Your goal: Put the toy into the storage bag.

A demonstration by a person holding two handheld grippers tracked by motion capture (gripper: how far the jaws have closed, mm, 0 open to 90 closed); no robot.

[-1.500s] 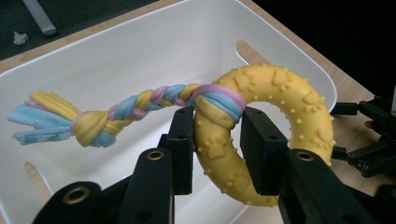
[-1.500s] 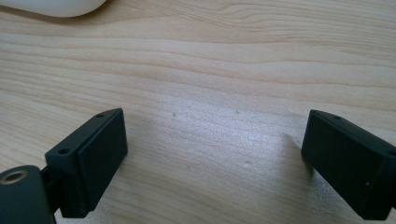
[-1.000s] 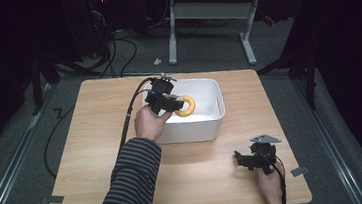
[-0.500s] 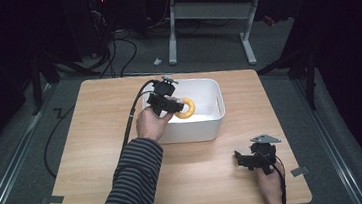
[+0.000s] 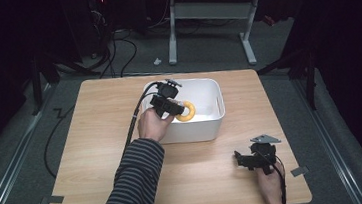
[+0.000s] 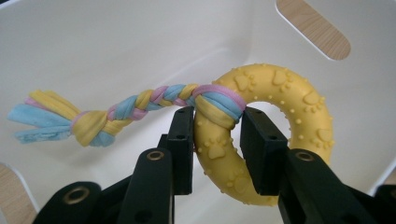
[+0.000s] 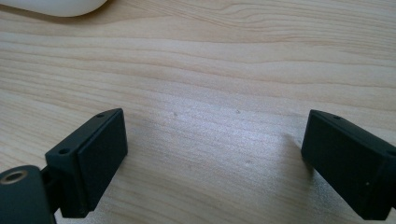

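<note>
A yellow rubber ring toy [image 6: 275, 116] with paw prints and a braided pastel rope [image 6: 116, 109] tied to it hangs inside the white bin [image 5: 206, 127]. My left gripper [image 6: 217, 140] is shut on the ring just below the rope knot. In the high view the left gripper [image 5: 169, 103] is over the bin's left half, and the yellow ring [image 5: 188, 112] shows beside it. My right gripper [image 7: 215, 158] stands open low over bare wood, nothing between its jaws. In the high view the right gripper [image 5: 254, 157] rests near the table's front right.
The wooden table [image 5: 98, 155] has free room left of and in front of the bin. A black cable [image 5: 133, 124] trails from the left gripper across the table. The bin's corner [image 7: 60, 5] shows at the top of the right gripper view. Desk legs [image 5: 248, 40] stand beyond the table.
</note>
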